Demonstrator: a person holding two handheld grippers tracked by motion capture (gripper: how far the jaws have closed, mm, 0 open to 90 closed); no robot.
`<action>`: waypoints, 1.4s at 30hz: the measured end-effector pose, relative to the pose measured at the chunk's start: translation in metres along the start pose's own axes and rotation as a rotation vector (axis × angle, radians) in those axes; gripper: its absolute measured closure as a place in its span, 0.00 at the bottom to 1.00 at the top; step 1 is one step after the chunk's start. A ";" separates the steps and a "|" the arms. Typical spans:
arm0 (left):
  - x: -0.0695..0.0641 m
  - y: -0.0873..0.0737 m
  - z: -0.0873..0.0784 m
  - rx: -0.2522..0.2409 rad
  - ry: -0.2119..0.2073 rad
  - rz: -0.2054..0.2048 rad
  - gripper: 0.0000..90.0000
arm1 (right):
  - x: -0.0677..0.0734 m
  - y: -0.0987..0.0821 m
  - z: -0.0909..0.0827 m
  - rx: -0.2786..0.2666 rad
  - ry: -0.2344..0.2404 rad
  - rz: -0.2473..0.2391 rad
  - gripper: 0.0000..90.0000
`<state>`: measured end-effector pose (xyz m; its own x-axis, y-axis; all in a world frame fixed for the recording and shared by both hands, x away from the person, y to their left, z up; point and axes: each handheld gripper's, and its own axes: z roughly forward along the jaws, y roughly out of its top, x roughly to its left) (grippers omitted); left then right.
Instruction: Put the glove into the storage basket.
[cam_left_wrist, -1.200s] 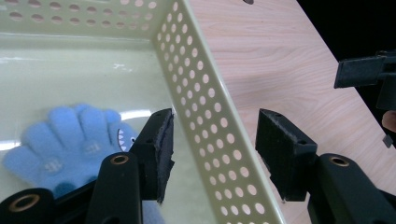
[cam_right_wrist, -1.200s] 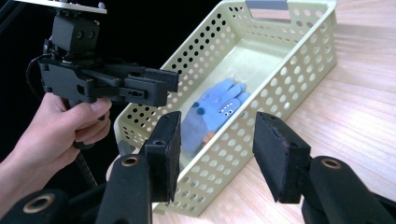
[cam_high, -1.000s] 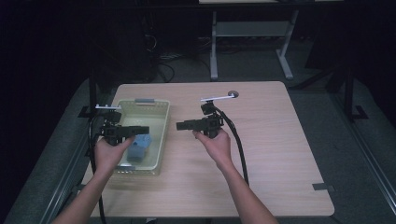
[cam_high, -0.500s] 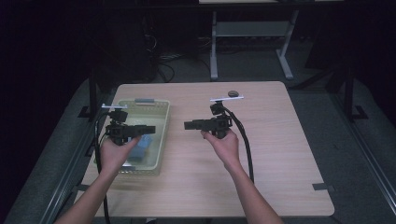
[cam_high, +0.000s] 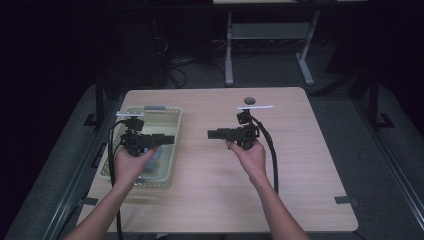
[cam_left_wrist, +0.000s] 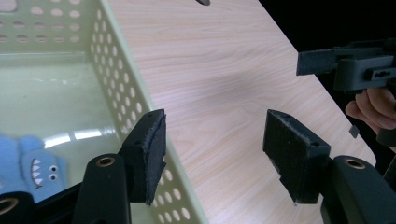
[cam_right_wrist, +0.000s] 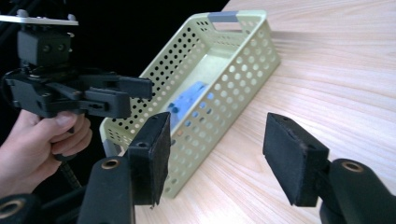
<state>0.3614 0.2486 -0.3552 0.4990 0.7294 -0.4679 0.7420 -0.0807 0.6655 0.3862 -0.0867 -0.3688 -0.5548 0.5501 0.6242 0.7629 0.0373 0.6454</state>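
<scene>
The blue shark toy (cam_left_wrist: 32, 163) is cut off by the left gripper view's edge.

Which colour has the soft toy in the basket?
Blue soft toy, best in the left gripper view.

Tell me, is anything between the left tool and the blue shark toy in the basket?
Partly. The left tool straddles the basket's perforated side wall, open and empty, its jaws having just been opening. The blue shark toy lies on the basket floor beyond that wall. Nothing covers the toy from above.
</scene>
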 end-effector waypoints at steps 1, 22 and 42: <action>-0.001 0.000 0.001 0.000 -0.002 0.003 0.43 | -0.001 0.000 -0.002 0.001 -0.004 0.004 0.45; -0.025 -0.001 0.010 -0.001 -0.056 0.049 0.39 | -0.021 -0.010 -0.032 -0.029 -0.056 0.031 0.39; -0.049 -0.005 0.024 0.012 -0.109 0.101 0.35 | -0.039 -0.022 -0.059 -0.057 -0.098 0.055 0.38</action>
<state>0.3438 0.1968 -0.3496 0.6168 0.6390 -0.4596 0.6902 -0.1584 0.7060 0.3711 -0.1579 -0.3815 -0.4751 0.6291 0.6153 0.7697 -0.0418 0.6370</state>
